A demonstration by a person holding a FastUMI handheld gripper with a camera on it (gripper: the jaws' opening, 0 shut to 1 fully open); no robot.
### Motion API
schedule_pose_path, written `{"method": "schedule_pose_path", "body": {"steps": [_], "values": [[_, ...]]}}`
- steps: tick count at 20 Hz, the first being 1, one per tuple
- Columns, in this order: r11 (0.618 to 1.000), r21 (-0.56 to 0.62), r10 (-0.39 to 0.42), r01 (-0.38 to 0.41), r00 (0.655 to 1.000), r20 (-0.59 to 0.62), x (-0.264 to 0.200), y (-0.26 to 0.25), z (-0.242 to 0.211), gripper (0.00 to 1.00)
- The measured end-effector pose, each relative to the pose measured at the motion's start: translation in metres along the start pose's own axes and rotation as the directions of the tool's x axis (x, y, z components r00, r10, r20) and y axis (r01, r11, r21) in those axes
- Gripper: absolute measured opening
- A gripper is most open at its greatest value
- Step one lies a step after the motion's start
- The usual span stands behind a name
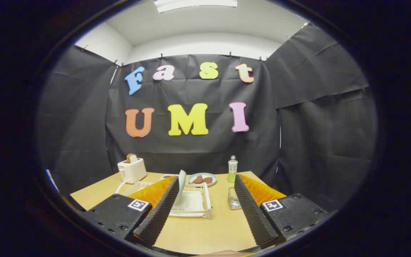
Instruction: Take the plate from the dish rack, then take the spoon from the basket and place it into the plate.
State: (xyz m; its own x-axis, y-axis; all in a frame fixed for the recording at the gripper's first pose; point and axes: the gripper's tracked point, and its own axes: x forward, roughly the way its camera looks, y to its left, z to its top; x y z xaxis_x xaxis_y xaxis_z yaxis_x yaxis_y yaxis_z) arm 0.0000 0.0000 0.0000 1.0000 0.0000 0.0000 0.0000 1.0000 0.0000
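Note:
My gripper (207, 180) is open, its two ribbed black fingers (161, 210) spread wide above the wooden table (194, 232), with nothing between them. Just ahead of the fingers stands a white dish rack (193, 205). A pale plate (181, 187) stands upright on edge in it, right beside my left fingertip. I cannot make out the spoon or its basket; the left finger hides that side of the rack.
A white toaster (132, 169) with a slice of bread stands at the back left. A light plate with reddish-brown food (202, 179) lies beyond the rack. A green bottle (232, 169) stands at the back, a small clear glass container (233, 202) by the right finger.

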Motion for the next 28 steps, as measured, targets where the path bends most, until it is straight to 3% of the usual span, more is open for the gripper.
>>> {"method": "schedule_pose_path", "body": {"steps": [15,20,23,28], "values": [[1.0,0.01,0.019,-0.019,1.0,-0.002,0.0,0.006,-0.003,0.99],[0.998,0.04,0.051,-0.048,0.994,-0.099,0.024,0.022,-0.004,1.0],[0.998,0.0,0.057,-0.058,0.984,-0.171,0.054,0.032,-0.003,1.0],[0.997,-0.032,0.056,-0.074,0.922,-0.383,0.119,0.048,-0.008,1.0]]}}
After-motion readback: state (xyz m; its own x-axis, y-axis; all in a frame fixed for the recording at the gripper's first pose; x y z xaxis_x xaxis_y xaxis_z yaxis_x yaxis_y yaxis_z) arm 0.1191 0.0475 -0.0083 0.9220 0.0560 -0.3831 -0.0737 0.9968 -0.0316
